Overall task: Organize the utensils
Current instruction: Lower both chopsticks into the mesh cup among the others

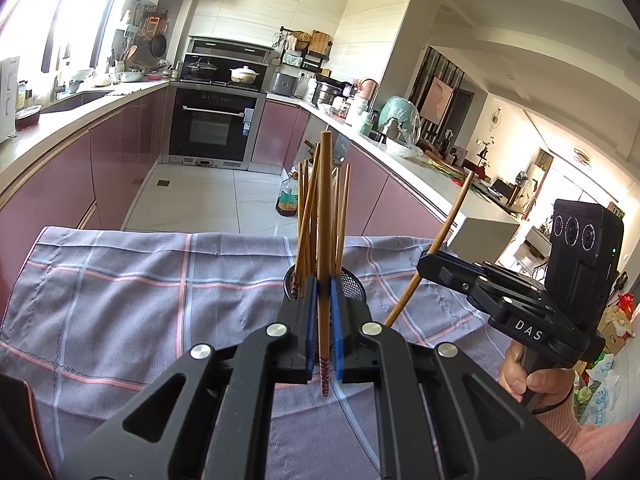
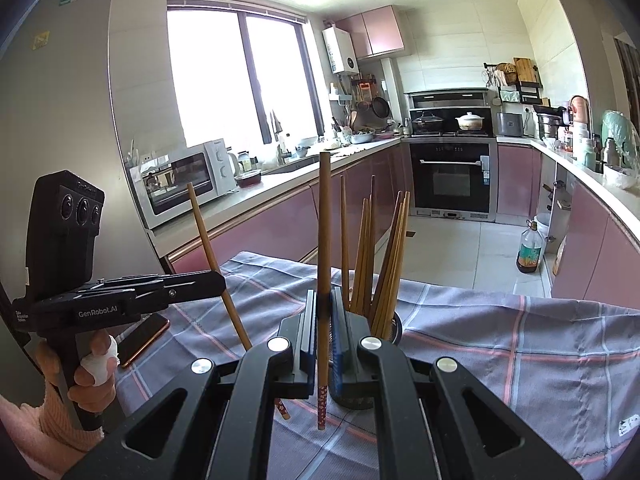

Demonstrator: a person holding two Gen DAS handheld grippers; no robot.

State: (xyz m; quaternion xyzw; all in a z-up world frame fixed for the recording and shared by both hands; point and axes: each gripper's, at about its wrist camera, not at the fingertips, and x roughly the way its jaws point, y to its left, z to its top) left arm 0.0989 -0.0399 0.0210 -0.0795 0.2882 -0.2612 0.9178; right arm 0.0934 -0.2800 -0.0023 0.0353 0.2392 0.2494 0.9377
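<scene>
Left wrist view: left gripper [image 1: 324, 320] clamped on one upright chopstick [image 1: 325, 216], centre frame, just before mesh holder [image 1: 356, 284] on checked cloth [image 1: 120, 280]; could foul the standing bundle. Right wrist view: right gripper [image 2: 323, 320] pinching another chopstick [image 2: 324, 232], centre; thin grip, might slip.
</scene>
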